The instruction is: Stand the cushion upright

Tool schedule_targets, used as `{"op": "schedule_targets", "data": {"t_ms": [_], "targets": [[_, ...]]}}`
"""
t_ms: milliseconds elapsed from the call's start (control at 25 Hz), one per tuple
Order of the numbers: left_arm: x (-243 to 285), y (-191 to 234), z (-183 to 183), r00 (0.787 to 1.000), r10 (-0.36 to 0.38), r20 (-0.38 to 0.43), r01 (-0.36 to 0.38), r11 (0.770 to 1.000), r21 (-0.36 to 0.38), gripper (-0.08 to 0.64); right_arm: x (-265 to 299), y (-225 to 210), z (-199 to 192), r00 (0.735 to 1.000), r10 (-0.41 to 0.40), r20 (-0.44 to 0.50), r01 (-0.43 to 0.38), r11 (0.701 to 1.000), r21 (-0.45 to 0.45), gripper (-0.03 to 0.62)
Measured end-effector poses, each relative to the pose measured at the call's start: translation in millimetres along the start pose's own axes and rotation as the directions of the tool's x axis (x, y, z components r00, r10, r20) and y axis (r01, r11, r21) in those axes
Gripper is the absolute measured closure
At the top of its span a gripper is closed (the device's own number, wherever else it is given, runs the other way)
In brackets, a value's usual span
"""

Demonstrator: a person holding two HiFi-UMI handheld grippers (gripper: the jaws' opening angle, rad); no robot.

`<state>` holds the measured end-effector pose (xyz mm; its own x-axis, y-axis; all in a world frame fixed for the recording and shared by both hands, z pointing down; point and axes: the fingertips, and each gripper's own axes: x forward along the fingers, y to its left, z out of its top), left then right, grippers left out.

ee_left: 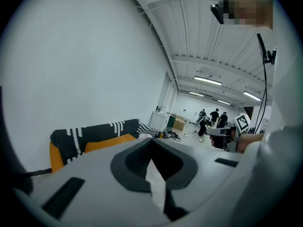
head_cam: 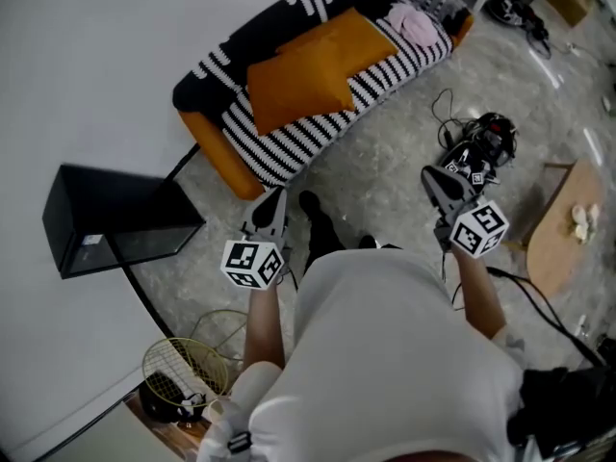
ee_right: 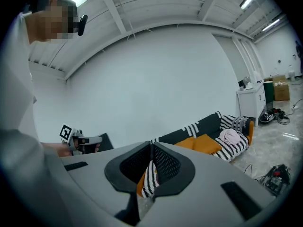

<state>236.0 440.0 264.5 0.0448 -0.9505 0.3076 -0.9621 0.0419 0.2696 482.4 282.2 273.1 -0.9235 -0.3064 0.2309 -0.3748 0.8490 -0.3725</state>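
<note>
An orange cushion point(head_cam: 300, 83) lies flat on the seat of a sofa point(head_cam: 289, 147) with a black-and-white striped cover, far ahead of me. It also shows as an orange cushion point(ee_right: 207, 144) in the right gripper view and as an orange cushion point(ee_left: 108, 142) in the left gripper view. My left gripper point(head_cam: 273, 198) is shut and empty, held over the floor short of the sofa's near end. My right gripper point(head_cam: 431, 175) is shut and empty too, over the floor further right. In their own views, the left gripper point(ee_left: 152, 142) and the right gripper point(ee_right: 151, 145) show jaws pressed together.
A pink cloth point(head_cam: 414, 22) lies at the sofa's far end. A black cabinet point(head_cam: 115, 221) stands left against the wall. Cables and gear point(head_cam: 478, 147) lie on the floor, a wooden table point(head_cam: 563, 231) is at right, and a wire basket point(head_cam: 188, 364) is behind me. People point(ee_left: 214, 117) stand far off.
</note>
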Motion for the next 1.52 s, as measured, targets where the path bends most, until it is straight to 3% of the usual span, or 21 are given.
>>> {"op": "schedule_targets", "data": {"t_ms": [600,920,1080,1520], "targets": [[62,114,45,0.995,-0.072,-0.067,0.074,0.997,0.025,0.558,132,9,35,0.999,-0.047,-0.010,0.047,0.999,0.015,0.549],[96,183,62,0.979,-0.147,-0.140,0.161,0.982,0.097,0.558,209,21,31,0.995,-0.099,-0.020,0.099,0.994,0.050,0.548],[111,206,73,0.978,-0.148,-0.145,0.168,0.976,0.138,0.558,234,24,32,0.992,-0.122,-0.023,0.123,0.991,0.059,0.548],[138,252,74,0.964,-0.194,-0.180,0.222,0.963,0.153,0.558,289,28,17,0.988,-0.135,-0.078,0.141,0.987,0.073,0.548]]}}
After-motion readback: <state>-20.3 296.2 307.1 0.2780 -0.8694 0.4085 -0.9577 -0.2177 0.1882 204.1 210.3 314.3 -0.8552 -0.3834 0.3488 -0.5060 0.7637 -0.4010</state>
